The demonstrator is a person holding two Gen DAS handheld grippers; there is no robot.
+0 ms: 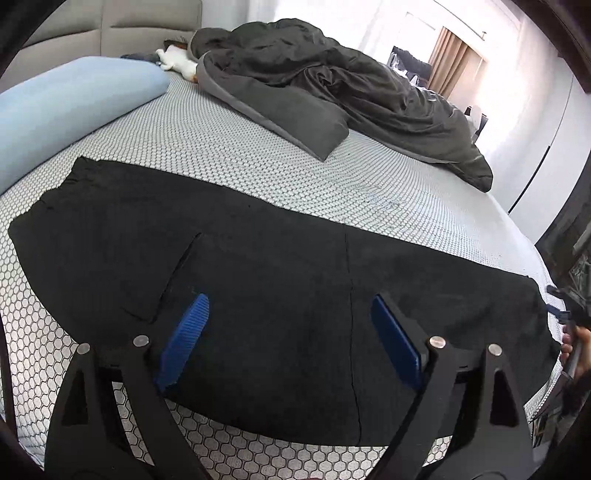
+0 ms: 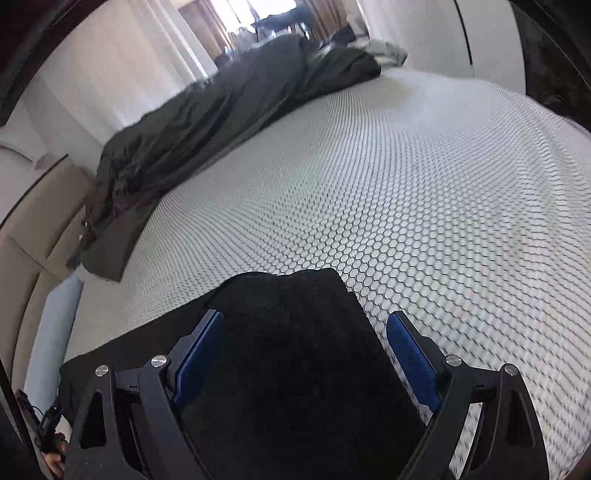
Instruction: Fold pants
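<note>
Black pants (image 1: 258,266) lie flat across the near part of the bed, waist end to the left, with a slanted pocket slit and a vertical seam showing. My left gripper (image 1: 290,306) is open, its blue pads spread wide just above the pants' middle, holding nothing. In the right wrist view the pants' leg end (image 2: 295,332) lies between the blue pads of my right gripper (image 2: 306,321), which is open and hovers over it. The right gripper also shows at the far right edge of the left wrist view (image 1: 569,314), beside the leg end.
The bed has a grey honeycomb-patterned cover (image 1: 229,147). A dark crumpled duvet (image 1: 332,85) lies along the far side. A light blue pillow (image 1: 66,99) sits at the left by the beige headboard (image 1: 110,26). Bare cover (image 2: 424,184) stretches right of the pants.
</note>
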